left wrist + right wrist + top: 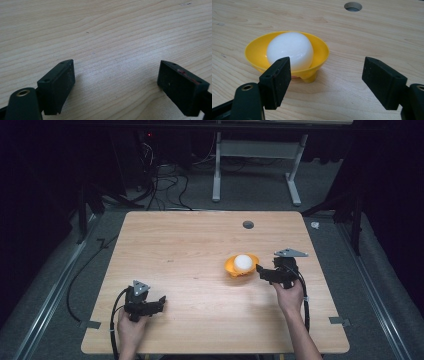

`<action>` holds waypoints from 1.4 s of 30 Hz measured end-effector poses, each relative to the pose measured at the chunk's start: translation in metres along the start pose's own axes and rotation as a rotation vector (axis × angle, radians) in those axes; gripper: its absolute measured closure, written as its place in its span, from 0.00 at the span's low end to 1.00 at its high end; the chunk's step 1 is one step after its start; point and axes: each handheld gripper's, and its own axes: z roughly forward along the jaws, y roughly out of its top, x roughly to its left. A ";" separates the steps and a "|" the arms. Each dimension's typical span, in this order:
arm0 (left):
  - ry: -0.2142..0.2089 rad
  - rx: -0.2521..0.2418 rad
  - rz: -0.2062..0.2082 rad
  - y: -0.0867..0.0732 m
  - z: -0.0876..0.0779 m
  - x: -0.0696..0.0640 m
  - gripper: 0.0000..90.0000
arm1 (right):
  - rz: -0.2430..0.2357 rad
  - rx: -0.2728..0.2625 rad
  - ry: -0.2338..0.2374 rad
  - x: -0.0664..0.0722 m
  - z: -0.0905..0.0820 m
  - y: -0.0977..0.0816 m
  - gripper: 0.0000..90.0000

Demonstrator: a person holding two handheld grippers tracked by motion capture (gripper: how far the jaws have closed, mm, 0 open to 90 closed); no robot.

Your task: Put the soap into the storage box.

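1. resting in a shallow yellow plastic bowl (pixel 241 266) on the right half of the pale wooden tabletop (pixel 190 270): a smooth white egg-shaped ball (pixel 243 262).
2. seen from the right gripper view, same white ball (pixel 290 50) filling most of the yellow bowl (pixel 257 51), rising above its rim; bowl standing on small feet on the wood.
3. held in the person's right hand (pixel 290 296), right gripper (pixel 261 270) just beside the bowl on its right side, pointing left toward it; cannot tell from the high view whether touching.
4. in the right gripper view, right gripper (pixel 325 82) with jaws spread wide, nothing between them; left-hand jaw in that view overlapping the near edge of the bowl and ball, the other over bare wood.
5. held in the person's left hand (pixel 131 327), left gripper (pixel 161 302) near the front left of the tabletop, well apart from the bowl.
6. in the left gripper view, left gripper (pixel 116 85) with jaws also wide apart, holding nothing, low over bare wood grain.
7. set into the tabletop toward its far edge, beyond the bowl: a round grey cable hole (pixel 248 224), seen again at the top of the right gripper view (pixel 353 6).
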 end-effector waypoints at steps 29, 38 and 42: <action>0.000 0.002 0.001 0.000 0.000 0.000 0.17 | 0.028 -0.006 -0.001 -0.004 -0.012 -0.021 0.27; 0.000 0.002 0.001 0.000 0.000 0.000 0.17 | 0.029 -0.009 0.004 -0.003 -0.015 -0.025 0.27; 0.000 0.002 0.001 0.000 0.000 0.000 0.17 | 0.034 -0.007 0.008 0.000 -0.016 -0.028 0.27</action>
